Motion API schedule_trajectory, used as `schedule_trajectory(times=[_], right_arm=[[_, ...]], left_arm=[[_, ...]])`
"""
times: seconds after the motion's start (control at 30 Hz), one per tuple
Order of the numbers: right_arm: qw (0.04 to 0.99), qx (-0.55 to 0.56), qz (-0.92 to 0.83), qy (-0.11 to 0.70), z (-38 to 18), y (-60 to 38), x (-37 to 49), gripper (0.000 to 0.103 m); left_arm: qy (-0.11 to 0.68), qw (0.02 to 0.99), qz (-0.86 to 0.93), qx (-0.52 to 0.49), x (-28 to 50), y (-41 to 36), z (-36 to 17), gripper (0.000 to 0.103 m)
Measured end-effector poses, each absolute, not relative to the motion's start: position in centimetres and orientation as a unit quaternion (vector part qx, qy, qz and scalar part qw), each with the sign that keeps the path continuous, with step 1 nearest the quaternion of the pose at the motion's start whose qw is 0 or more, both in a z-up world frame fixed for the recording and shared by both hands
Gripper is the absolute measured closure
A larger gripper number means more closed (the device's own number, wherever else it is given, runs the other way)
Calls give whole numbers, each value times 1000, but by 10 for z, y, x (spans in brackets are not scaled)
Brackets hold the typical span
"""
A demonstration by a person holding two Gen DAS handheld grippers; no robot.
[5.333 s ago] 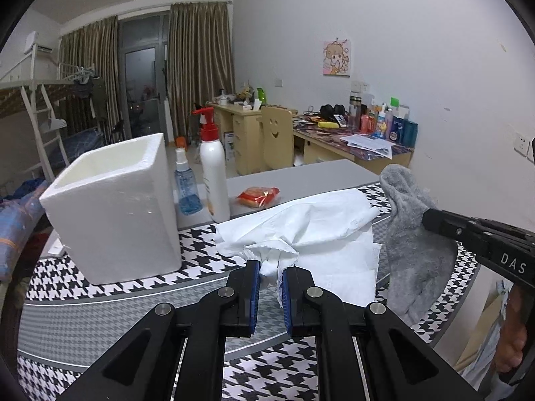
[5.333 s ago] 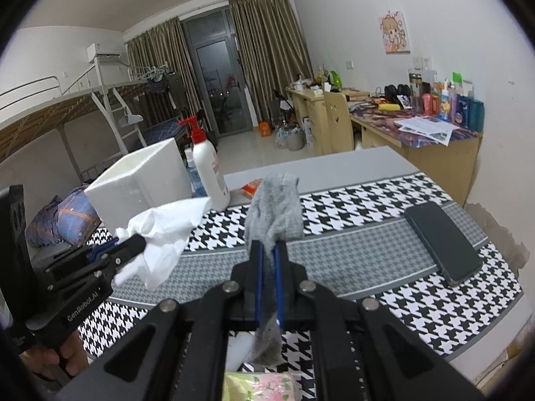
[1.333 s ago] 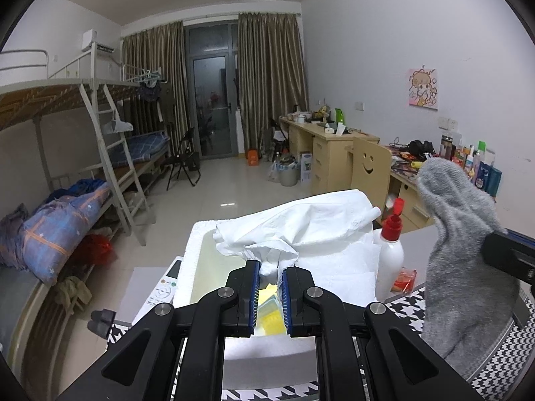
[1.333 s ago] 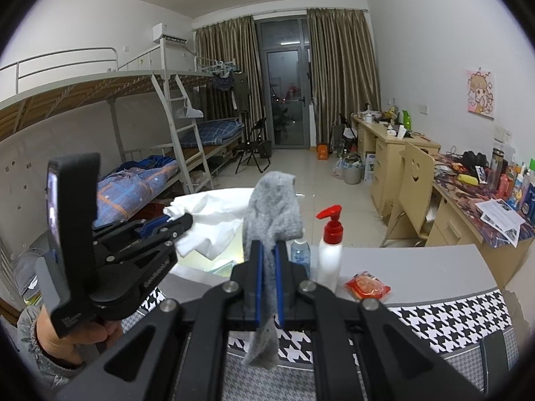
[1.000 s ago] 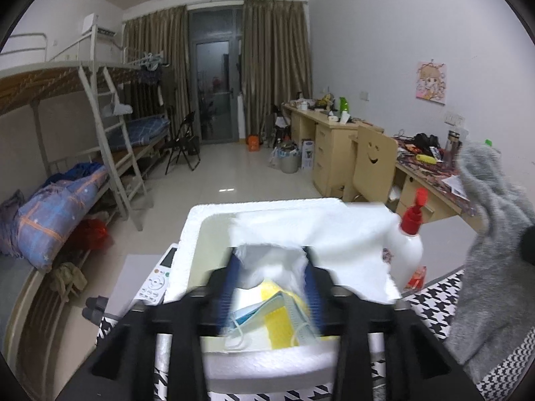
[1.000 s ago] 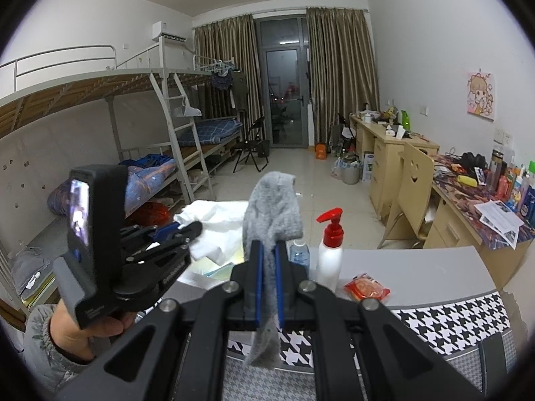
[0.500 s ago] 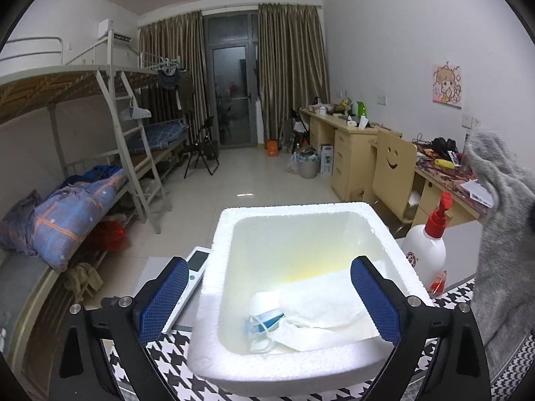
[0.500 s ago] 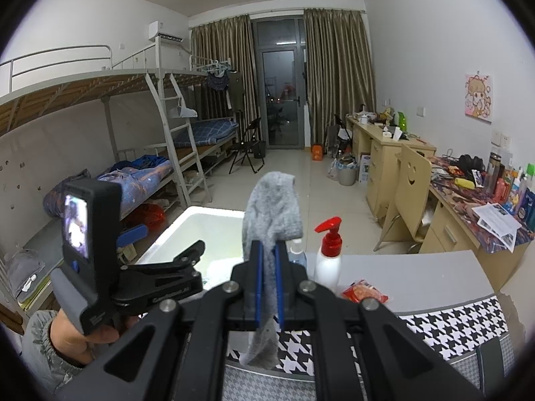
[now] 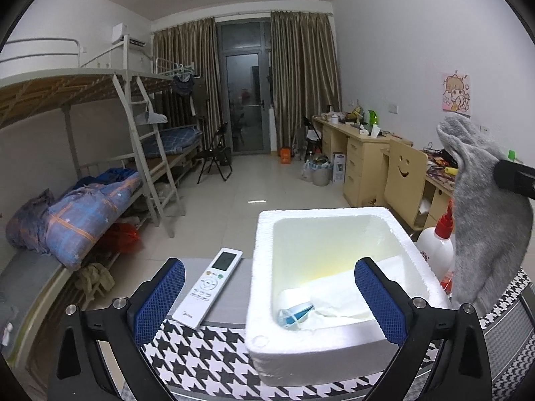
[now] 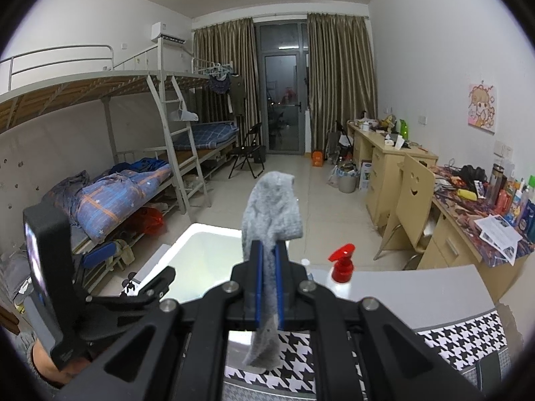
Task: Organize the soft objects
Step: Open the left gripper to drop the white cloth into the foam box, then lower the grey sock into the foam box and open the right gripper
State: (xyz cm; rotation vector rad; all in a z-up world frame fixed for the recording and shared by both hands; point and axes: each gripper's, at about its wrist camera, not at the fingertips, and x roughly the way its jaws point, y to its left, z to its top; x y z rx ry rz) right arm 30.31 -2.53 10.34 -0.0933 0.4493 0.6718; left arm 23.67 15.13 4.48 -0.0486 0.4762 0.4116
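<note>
A white foam box [image 9: 264, 304] stands on the houndstooth table. Inside it lie a white cloth [image 9: 341, 295] and a blue face mask [image 9: 294, 312]. My left gripper [image 9: 267, 295] is open and empty, held above the box's near left part. My right gripper [image 10: 268, 274] is shut on a grey sock [image 10: 272, 214] that hangs through the jaws; the sock also shows at the right of the left wrist view [image 9: 481, 220], beside the box. The box shows in the right wrist view [image 10: 200, 250], behind and left of the sock.
A white remote control [image 9: 209, 287] lies left of the box. A white pump bottle with a red top [image 9: 438, 244] stands right of the box, also in the right wrist view [image 10: 342, 262]. A bunk bed, desks and a chair stand beyond the table.
My left gripper opened over the foam box and the white cloth dropped into it. The left gripper has since shifted left. The right gripper still holds the sock.
</note>
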Motion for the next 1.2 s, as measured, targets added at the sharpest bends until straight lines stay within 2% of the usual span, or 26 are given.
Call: schedule_trajectory(times=[0.67, 1.2], right_arm=[[912, -56, 341, 220, 112, 16, 316, 94], [901, -96, 343, 249, 93, 50, 323, 94]], left_arm=[[228, 945, 231, -35, 213, 178, 38, 1], [229, 940, 249, -50, 190, 200, 33, 1]])
